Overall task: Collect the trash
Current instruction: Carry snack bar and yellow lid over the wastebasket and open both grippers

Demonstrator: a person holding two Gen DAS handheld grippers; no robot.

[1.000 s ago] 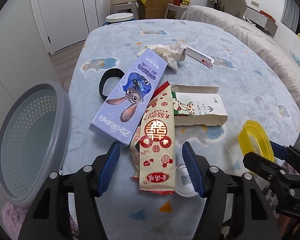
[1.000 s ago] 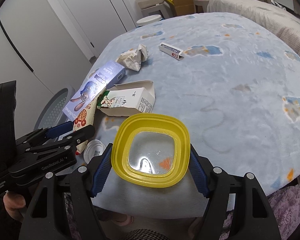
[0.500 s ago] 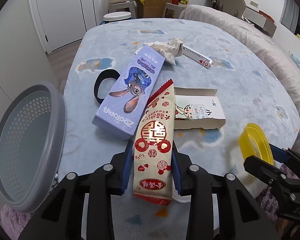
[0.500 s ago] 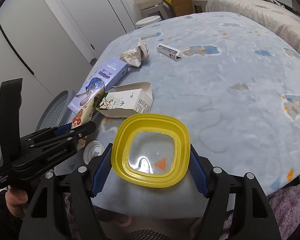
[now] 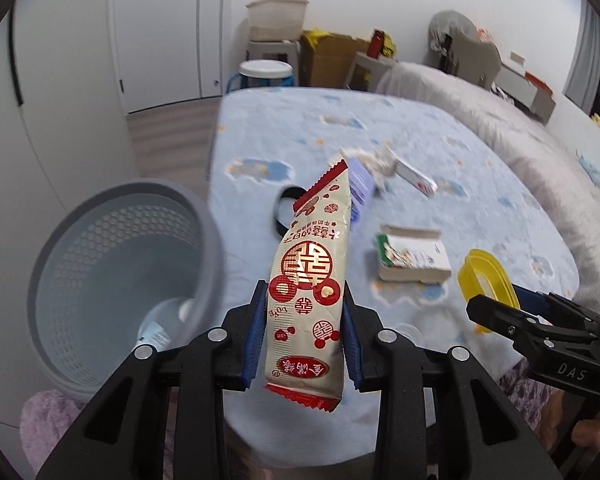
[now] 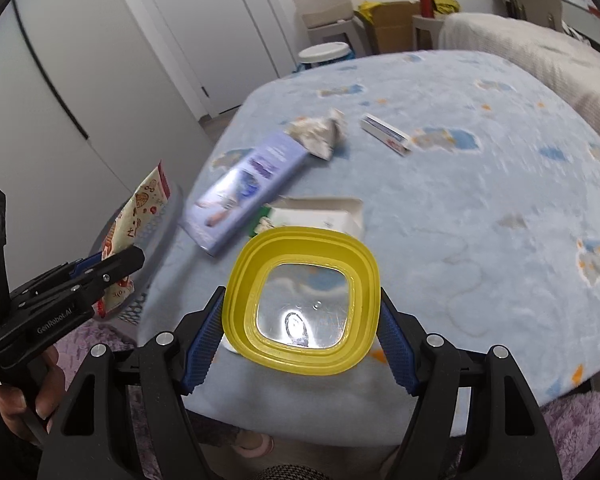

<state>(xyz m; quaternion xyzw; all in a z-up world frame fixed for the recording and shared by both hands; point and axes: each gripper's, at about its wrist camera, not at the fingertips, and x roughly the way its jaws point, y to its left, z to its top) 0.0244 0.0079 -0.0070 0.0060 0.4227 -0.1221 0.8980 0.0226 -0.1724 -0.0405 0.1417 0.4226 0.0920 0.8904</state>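
Observation:
My left gripper (image 5: 305, 330) is shut on a cream and red snack wrapper (image 5: 314, 276) and holds it in the air above the bed's near edge, just right of the grey mesh trash basket (image 5: 112, 284). The wrapper also shows in the right wrist view (image 6: 134, 220). My right gripper (image 6: 300, 320) is shut on a yellow-rimmed clear lid (image 6: 303, 300), held above the bed's near edge; the lid also shows in the left wrist view (image 5: 485, 280). A purple box (image 6: 248, 190), a white and green carton (image 6: 320, 216), crumpled paper (image 6: 316, 136) and a small white box (image 6: 386, 138) lie on the bed.
The bed has a light blue patterned cover (image 6: 460, 200). A black ring (image 5: 284, 216) lies on it behind the wrapper. The basket holds a small white item (image 5: 158, 332). A round white lid (image 5: 410, 330) lies near the bed's front edge. Stools, boxes and doors stand beyond.
My left gripper closed on the snack wrapper, lifted it off the bed and moved it left toward the basket. My right gripper kept holding the yellow lid and shifted slightly.

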